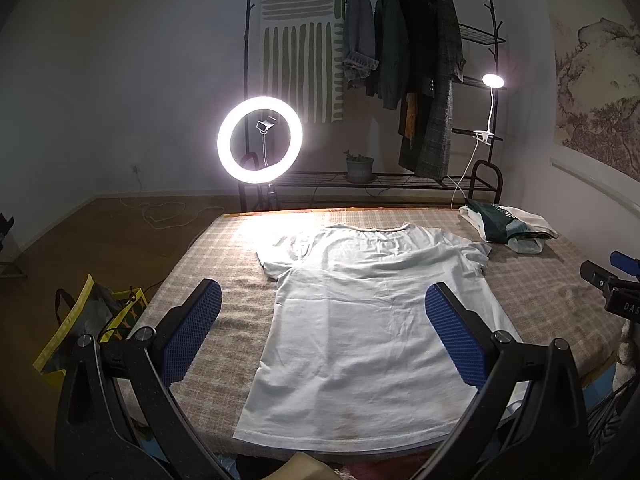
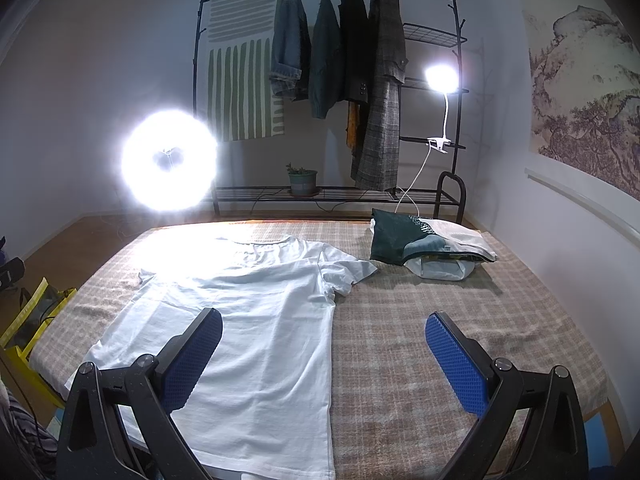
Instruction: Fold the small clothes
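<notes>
Right now I have a white T-shirt [image 1: 360, 320] spread flat on the bed [image 1: 224, 264], collar toward the far edge and hem toward me, both short sleeves out to the sides. Its cotton looks thin and soft, with shallow wrinkles across the chest and a stitched hem along the near edge. Under it the bed cover is a coarse, nubby weave in a beige and tan check. My left gripper [image 1: 322, 334] hangs above the lower half of the shirt with its jaws spread wide and nothing between them; the black angular arms end in blue fingers [image 1: 192, 332] with a fine waffle grid. My right gripper [image 2: 324, 360] is spread just as wide and empty, straddling the shirt's right side seam, so one finger sits over white cloth and the other over bare checked cover. Near the far right corner of the bed lies a small pile of folded clothes [image 2: 428, 240], dark green on top of white, well apart from the shirt. Beyond the bed a round ring light [image 1: 259, 140] glares, and a black metal rack [image 1: 400, 80] holds hanging jackets. A yellow-edged bag [image 1: 92, 320] sits on the wooden floor to the left.
</notes>
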Action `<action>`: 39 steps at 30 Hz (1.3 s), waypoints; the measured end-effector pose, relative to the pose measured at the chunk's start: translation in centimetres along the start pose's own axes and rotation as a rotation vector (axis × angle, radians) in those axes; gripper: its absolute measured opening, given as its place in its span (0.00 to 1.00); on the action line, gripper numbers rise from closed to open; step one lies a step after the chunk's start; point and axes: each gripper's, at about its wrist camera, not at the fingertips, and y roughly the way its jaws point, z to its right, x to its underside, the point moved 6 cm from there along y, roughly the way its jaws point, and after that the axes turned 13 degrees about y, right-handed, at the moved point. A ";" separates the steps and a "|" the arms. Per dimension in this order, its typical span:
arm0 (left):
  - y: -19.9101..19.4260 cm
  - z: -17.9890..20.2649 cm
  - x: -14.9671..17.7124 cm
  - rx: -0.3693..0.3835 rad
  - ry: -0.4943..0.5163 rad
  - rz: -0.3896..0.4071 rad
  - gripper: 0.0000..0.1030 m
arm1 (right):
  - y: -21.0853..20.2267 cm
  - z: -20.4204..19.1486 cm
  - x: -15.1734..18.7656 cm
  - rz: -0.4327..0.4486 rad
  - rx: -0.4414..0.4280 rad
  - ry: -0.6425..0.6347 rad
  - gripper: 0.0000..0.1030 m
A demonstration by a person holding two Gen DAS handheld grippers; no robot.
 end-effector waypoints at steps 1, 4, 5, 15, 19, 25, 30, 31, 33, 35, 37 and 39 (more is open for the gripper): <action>0.0 0.0 0.0 0.000 0.000 0.000 1.00 | 0.0 0.0 0.0 0.000 0.000 -0.001 1.00; 0.0 0.0 0.0 -0.001 0.000 0.000 1.00 | 0.0 0.0 0.0 0.000 0.000 -0.003 1.00; 0.0 0.0 0.0 -0.002 0.001 0.000 1.00 | 0.0 0.0 0.0 0.000 0.000 -0.003 1.00; 0.3 -0.5 0.6 -0.008 -0.007 -0.012 1.00 | 0.2 -0.5 0.1 -0.002 -0.004 -0.004 1.00; 0.7 -0.9 1.2 -0.028 -0.018 -0.016 1.00 | 0.6 -1.1 0.2 -0.008 -0.009 -0.006 1.00; 2.1 -2.7 3.5 0.010 -0.105 -0.065 0.90 | 1.4 -2.3 -0.2 -0.026 -0.040 -0.017 0.99; 2.0 -3.9 5.5 0.005 -0.186 -0.149 0.75 | 1.5 -4.2 -1.3 -0.047 -0.113 -0.030 0.91; 1.8 -4.2 6.0 0.023 -0.233 -0.174 0.74 | 1.5 -4.6 -1.6 -0.055 -0.133 -0.030 0.90; 1.4 -4.7 6.6 0.042 -0.298 -0.183 0.73 | 1.7 -5.6 -2.4 -0.072 -0.176 -0.030 0.90; 1.4 -5.2 7.2 0.031 -0.320 -0.198 0.73 | 2.2 -7.2 -3.3 -0.093 -0.222 -0.041 0.87; 2.3 -5.6 8.1 0.033 -0.331 -0.223 0.73 | 2.7 -9.1 -4.3 -0.113 -0.266 -0.054 0.84; 3.3 -6.1 9.6 0.004 -0.332 -0.258 0.72 | 3.5 -11.6 -5.4 -0.143 -0.319 -0.056 0.83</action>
